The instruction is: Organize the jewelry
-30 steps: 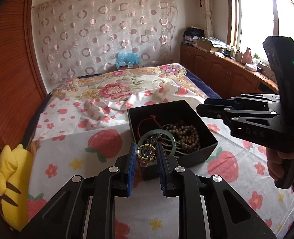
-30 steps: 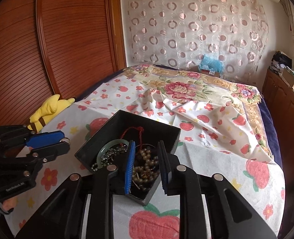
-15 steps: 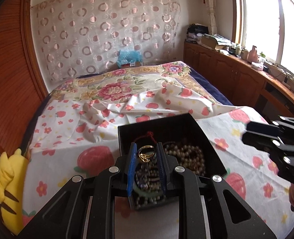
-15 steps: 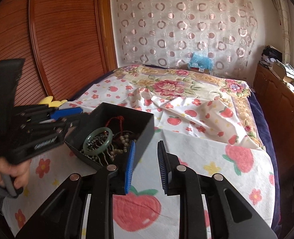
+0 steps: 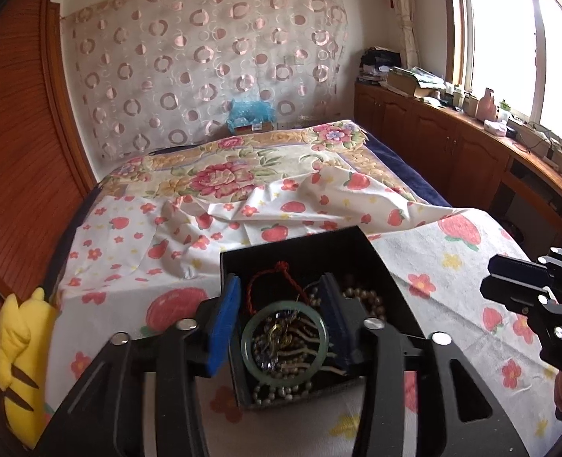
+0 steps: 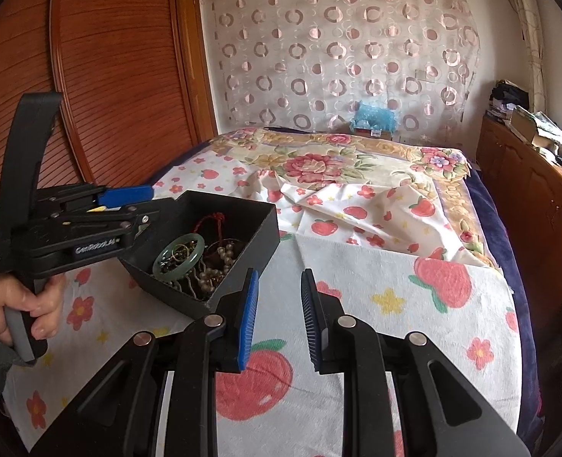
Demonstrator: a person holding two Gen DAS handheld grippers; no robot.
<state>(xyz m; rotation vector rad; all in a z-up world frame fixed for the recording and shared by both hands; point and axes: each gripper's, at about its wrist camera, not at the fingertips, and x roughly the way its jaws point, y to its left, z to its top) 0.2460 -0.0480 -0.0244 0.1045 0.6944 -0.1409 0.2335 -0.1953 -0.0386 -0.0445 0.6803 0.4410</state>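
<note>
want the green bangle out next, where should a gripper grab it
Pinch the green bangle across its rim on the near arc, coming from above: it lies nearly flat on the tangled beads in the black box, so only the thin rim offers a bite.

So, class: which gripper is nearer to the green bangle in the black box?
Left. The left gripper hangs right over the green bangle, jaws opening. The right gripper sits beside the black box, holding nothing.
</note>
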